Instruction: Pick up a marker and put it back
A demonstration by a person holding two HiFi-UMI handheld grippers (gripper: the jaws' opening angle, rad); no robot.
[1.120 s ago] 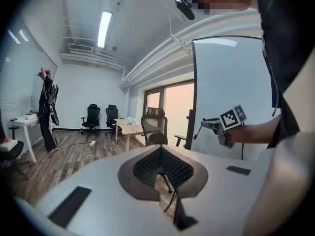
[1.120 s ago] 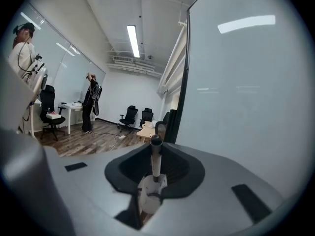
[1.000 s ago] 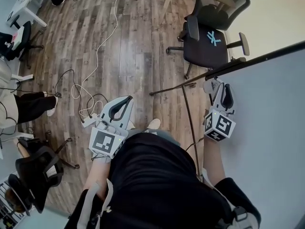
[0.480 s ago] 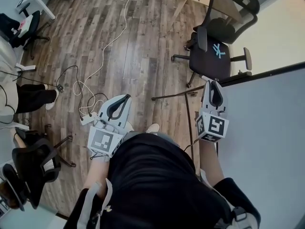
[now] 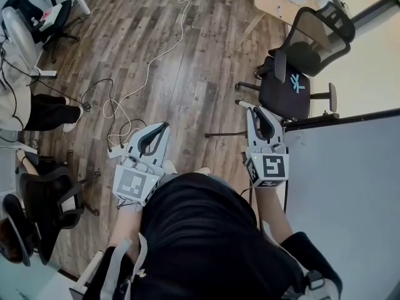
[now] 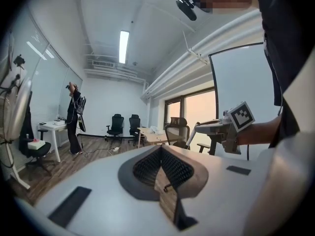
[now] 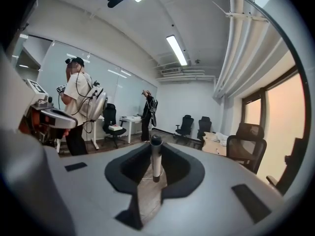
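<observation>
the picking-up part looks done to me, and the putting-back part is not yet begun. my right claw (image 7: 156, 152) is closed on the marker (image 7: 156, 165), which is clamped between the two pads near the tips. the claw is in the air over the wooden floor (image 5: 187, 61), just left of the big pale board (image 5: 350, 186) and near the black office chair (image 5: 284, 86).

in the right gripper view the marker stands upright across the jaws. it has a pale grey barrel and a darker, rounded end on top, and its lower end hangs free in the hollow between the jaws. in the head view only a small pale end of it shows, at the left of the jaw tips. i cannot tell if the dark end is a cap or the tip.

my left claw (image 6: 160, 149) has its tips together with nothing between them. it waits low on the left side.

for the next move i think i must carry the marker right, toward the board, find its resting place, bring it down level, and only then loosen the grip. i do not see that place in any view, so i would go slowly.
</observation>
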